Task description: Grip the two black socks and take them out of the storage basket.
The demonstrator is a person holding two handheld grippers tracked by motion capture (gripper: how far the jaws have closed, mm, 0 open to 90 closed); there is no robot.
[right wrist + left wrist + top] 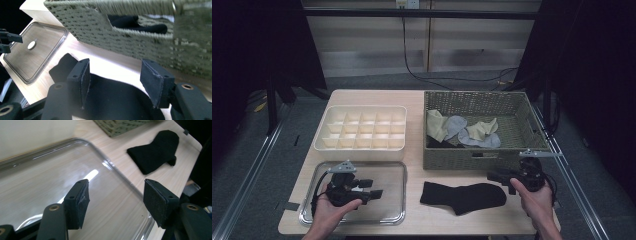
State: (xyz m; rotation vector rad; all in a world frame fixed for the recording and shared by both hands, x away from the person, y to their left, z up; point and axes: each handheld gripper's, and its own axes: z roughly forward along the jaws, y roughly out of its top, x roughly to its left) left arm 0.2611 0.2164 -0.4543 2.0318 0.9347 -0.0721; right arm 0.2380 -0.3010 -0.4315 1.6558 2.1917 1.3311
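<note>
A black sock (464, 196) lies flat on the wooden table in front of the basket; it also appears in the left gripper view as the black sock (155, 152) and under the jaws in the right gripper view as the black sock (112, 100). My left gripper (373, 189) hovers over a clear tray (403, 200), open, nothing between its jaws (115, 185). My right gripper (493, 176) hangs just above the sock's right end, open and apart from the cloth (115, 65).
A woven basket (472, 95) at the back right holds several socks, cream, grey and black. A cream compartment organizer (362, 127) stands at the back left, behind the tray. Bare wood lies between the tray and the sock.
</note>
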